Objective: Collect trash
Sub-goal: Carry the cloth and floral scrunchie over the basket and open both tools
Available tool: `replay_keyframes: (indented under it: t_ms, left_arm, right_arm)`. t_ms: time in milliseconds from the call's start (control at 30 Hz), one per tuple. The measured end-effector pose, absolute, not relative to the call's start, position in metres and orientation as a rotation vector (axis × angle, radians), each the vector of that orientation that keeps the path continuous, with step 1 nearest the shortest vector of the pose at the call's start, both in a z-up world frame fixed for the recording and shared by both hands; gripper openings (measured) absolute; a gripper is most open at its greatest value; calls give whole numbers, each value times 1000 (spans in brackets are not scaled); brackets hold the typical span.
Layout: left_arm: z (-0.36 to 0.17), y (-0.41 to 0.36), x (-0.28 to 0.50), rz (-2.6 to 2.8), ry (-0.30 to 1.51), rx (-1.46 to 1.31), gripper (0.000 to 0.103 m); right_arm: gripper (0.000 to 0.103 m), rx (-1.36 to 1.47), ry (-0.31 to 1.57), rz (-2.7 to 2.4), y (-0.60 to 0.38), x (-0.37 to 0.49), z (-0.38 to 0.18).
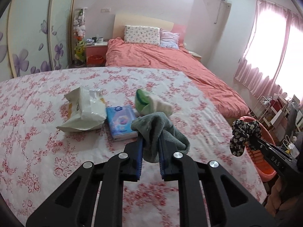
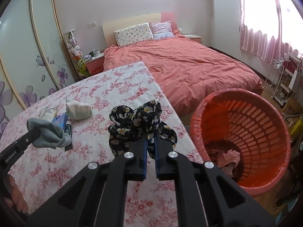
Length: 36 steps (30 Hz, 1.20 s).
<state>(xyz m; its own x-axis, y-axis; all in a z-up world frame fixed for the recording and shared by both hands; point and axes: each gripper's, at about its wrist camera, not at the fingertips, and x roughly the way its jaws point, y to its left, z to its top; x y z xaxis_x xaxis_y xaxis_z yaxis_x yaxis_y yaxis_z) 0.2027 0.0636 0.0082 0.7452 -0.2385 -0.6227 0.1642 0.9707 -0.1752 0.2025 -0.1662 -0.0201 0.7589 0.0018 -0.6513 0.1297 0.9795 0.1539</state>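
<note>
My left gripper (image 1: 150, 138) is shut on a grey-green sock (image 1: 161, 130) and holds it above the floral tablecloth (image 1: 37, 141); the sock also shows in the right wrist view (image 2: 49, 134). My right gripper (image 2: 151, 138) is shut on a black daisy-print cloth (image 2: 136, 124), held over the table's right edge, left of the red basket (image 2: 265, 174). The cloth also shows in the left wrist view (image 1: 244, 136). On the table lie a torn white wrapper (image 1: 85, 111), a blue tissue pack (image 1: 121, 123) and a green-and-white bundle (image 1: 149, 102).
The red basket (image 1: 265, 168) stands on the floor right of the table with crumpled pink items inside. A bed with a coral duvet (image 2: 189, 64) lies beyond. A wire rack (image 2: 278, 81) stands by the pink curtains. A dark tube (image 2: 68, 130) lies by the tissue pack.
</note>
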Motion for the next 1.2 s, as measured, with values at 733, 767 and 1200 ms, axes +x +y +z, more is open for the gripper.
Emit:
replay_keyframes:
  t_ms: [733, 767, 1200]
  left_arm:
    - [36, -32, 169, -414, 643, -52, 14]
    - [36, -38, 168, -425, 644, -51, 14]
    - [34, -112, 158, -574, 650, -29, 14]
  right_arm:
    - [7, 258, 584, -199, -239, 132, 11]
    - [7, 262, 578, -209, -244, 129, 12]
    - [8, 315, 525, -321, -301, 101, 13]
